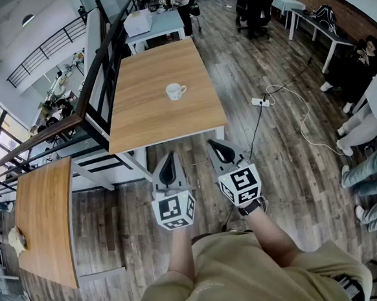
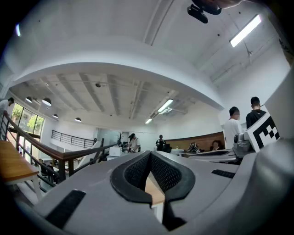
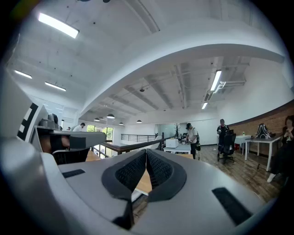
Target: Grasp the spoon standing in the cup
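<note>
A white cup (image 1: 175,90) with its handle to the right stands near the middle of a long wooden table (image 1: 147,114) in the head view. The spoon in it is too small to make out. Both grippers are held low over the floor, short of the table's near edge and well away from the cup. My left gripper (image 1: 170,157) is shut with nothing between its pads, and so is my right gripper (image 1: 213,143). In the left gripper view the left gripper (image 2: 150,154) points level across the room, as does the right gripper (image 3: 146,151) in its own view. Neither gripper view shows the cup.
A dark railing (image 1: 97,63) runs along the table's left side, with a second wooden table (image 1: 45,223) beyond it at lower left. A power strip (image 1: 260,101) and its cable lie on the floor to the right. People (image 1: 368,119) sit at the right edge. A white table (image 1: 156,22) stands behind.
</note>
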Tool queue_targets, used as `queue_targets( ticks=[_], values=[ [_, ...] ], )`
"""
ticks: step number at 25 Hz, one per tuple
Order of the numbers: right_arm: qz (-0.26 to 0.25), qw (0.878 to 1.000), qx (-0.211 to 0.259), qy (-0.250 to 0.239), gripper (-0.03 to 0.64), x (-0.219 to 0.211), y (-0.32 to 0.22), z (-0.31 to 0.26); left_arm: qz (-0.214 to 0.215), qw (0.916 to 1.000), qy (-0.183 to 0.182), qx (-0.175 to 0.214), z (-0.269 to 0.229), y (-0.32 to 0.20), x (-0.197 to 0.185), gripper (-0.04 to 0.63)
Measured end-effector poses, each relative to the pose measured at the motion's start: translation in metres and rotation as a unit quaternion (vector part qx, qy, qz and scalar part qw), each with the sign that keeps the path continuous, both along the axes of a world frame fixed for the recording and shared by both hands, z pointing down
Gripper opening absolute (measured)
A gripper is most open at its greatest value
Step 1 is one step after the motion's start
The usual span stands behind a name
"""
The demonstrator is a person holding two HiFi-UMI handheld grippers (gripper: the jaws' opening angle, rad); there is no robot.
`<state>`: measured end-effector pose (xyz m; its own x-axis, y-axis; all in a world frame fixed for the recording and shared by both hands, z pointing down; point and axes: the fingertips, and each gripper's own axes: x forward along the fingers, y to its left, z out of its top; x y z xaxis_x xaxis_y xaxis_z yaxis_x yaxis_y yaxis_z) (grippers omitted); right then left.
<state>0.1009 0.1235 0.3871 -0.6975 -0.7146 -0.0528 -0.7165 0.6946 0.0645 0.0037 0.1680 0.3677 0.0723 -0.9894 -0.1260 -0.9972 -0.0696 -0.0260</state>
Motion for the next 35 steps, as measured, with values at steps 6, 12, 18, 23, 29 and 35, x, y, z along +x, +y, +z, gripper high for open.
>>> queue_targets(
  ticks=[6, 12, 18, 23, 29, 35],
  values=[
    [-0.031, 0.999, -0.028, 0.001, 0.017, 0.000, -0.006, 0.021, -0.002, 0.9998, 0.007, -0.017, 0.016, -0.002, 0.012, 0.012],
    [-0.047, 0.998, -0.033, -0.002, 0.017, -0.018, -0.023, 0.032, 0.002, 0.9996, 0.014, -0.024, 0.031, -0.030, 0.004, 0.011],
    [-0.040, 0.998, -0.049, 0.006, 0.017, -0.056, -0.094, 0.047, 0.018, 0.9986, 0.028, -0.040, 0.047, -0.107, -0.033, 0.011],
    [-0.043, 0.998, -0.034, 0.009, 0.017, -0.101, -0.169, 0.033, 0.035, 0.9981, 0.040, -0.030, 0.038, -0.188, -0.074, 0.012],
    [-0.026, 0.999, -0.026, 0.015, 0.017, -0.154, -0.257, 0.027, 0.065, 0.9962, 0.052, -0.025, 0.036, -0.279, -0.125, 0.012],
    [-0.008, 0.999, -0.047, 0.004, 0.017, -0.213, -0.332, 0.037, 0.095, 0.9933, 0.048, -0.046, 0.046, -0.341, -0.176, 0.011]
  ],
)
